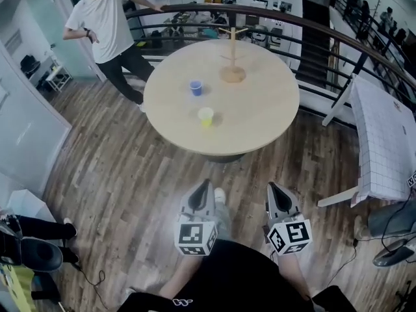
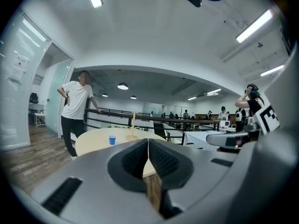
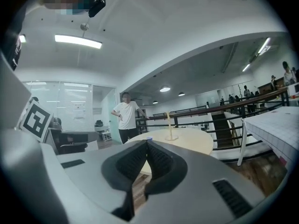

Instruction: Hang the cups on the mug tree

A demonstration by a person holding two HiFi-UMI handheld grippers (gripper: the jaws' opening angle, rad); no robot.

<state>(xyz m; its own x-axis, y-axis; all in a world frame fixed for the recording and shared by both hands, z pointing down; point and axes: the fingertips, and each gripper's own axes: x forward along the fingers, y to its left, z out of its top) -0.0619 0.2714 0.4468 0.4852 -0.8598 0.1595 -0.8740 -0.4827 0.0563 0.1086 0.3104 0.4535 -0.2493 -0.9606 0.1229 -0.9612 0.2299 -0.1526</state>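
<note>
Two cups stand on the table, well apart from both grippers: blue cup, yellow cup just nearer, then the mug tree, its thin pegs hard to make out. Left gripper and right gripper are closed tight, gripping nothing. The left gripper view's jaws hide the yellow cup; the right gripper view shows only the blue cup's top.

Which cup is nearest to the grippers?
The yellow cup. It stands toward the near edge of the table, while the blue cup stands farther back.
</note>
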